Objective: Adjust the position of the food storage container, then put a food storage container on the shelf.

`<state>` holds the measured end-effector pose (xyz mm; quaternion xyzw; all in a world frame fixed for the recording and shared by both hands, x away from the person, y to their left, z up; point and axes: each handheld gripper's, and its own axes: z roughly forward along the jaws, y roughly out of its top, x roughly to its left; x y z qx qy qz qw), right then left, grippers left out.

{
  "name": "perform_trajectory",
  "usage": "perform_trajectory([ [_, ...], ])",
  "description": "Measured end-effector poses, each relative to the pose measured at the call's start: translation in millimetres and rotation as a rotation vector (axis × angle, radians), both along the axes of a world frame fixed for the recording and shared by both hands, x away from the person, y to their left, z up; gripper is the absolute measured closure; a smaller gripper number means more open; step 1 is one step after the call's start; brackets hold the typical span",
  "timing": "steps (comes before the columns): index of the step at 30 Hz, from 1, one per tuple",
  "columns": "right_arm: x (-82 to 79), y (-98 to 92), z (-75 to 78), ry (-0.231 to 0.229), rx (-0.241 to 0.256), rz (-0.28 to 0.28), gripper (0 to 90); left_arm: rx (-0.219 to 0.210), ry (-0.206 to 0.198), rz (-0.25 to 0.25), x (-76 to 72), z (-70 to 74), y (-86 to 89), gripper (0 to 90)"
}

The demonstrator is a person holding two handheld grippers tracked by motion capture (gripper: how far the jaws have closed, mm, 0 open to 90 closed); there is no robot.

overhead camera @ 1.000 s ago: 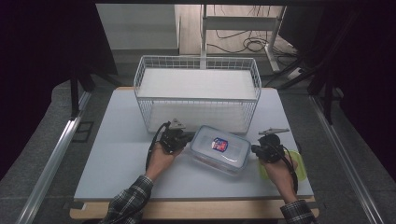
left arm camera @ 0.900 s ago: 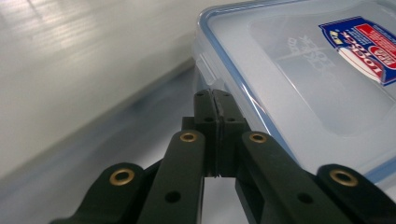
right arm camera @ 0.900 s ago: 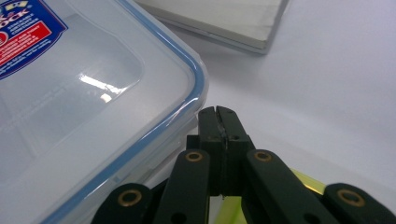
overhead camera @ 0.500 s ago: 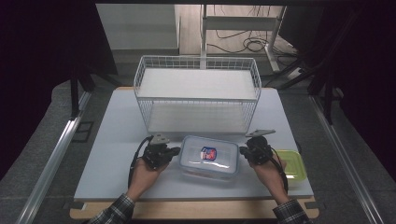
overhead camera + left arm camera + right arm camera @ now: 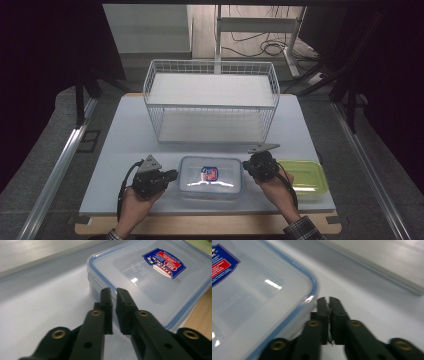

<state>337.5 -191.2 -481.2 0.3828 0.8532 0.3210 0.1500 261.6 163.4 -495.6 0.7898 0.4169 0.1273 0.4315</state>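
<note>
A clear lidded box (image 5: 210,178) with a blue-rimmed lid and a red and blue label lies near the table's front edge, square to it. My left gripper (image 5: 173,174) is at its left end. In the left gripper view the jaws are shut to a thin slit with nothing between them, their tips (image 5: 113,293) against the clear box (image 5: 150,282) wall below the lid rim. My right gripper (image 5: 246,165) is at the box's right end, shut, with its tips (image 5: 327,300) beside the rounded corner of the clear box (image 5: 249,297).
A white wire basket (image 5: 210,82) with a shelf stands at the back of the white table (image 5: 125,142). A green lidded box (image 5: 306,177) lies just right of my right hand. The wooden front edge (image 5: 200,225) is close behind both hands.
The clear box has slid toward the front edge and slightly left, and turned square to the table. Both grippers have come back with it, one at each end.
</note>
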Motion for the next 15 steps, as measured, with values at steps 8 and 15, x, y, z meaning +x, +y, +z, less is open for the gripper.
perform_trajectory([
  [8, -9.1, -23.9, 10.8, -0.065, 0.056, -0.03, 55.3, 0.049, -0.036, 0.051, -0.1, -0.9, 8.1, 35.5],
  [15, -19.2, -34.8, 16.1, -0.082, 0.08, -0.021, 44.2, 0.012, -0.008, 0.035, 0.4, 0.8, 14.7, 16.5],
])
